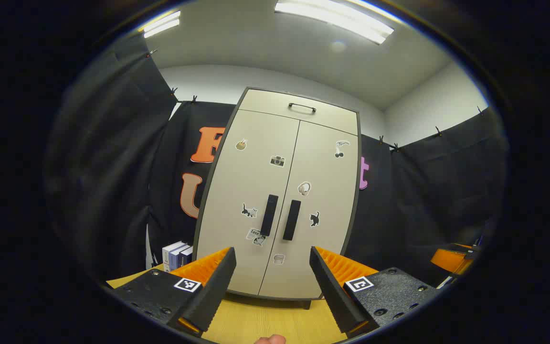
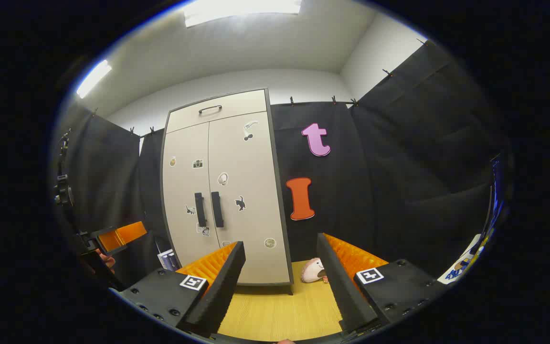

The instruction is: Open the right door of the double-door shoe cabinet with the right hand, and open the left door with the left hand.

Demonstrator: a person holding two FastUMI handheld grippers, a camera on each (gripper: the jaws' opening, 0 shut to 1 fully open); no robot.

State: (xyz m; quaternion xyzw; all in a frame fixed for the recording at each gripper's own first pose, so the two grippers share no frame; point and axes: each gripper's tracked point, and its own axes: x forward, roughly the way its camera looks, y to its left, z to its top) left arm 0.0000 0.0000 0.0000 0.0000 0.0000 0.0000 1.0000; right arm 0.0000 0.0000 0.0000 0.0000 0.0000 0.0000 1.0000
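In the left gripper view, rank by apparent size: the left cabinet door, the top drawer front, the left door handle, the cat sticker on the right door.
Largest to smallest:
1. left cabinet door
2. top drawer front
3. left door handle
4. cat sticker
All sit on the same cabinet face, so nearness barely skews this.

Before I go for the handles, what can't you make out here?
- Shoe cabinet interior: both doors closed, both views.
- Boxes left of cabinet: partly hidden by cabinet side and left gripper.
- Plush toy: partly behind right gripper.
- Door stickers: too small to read.
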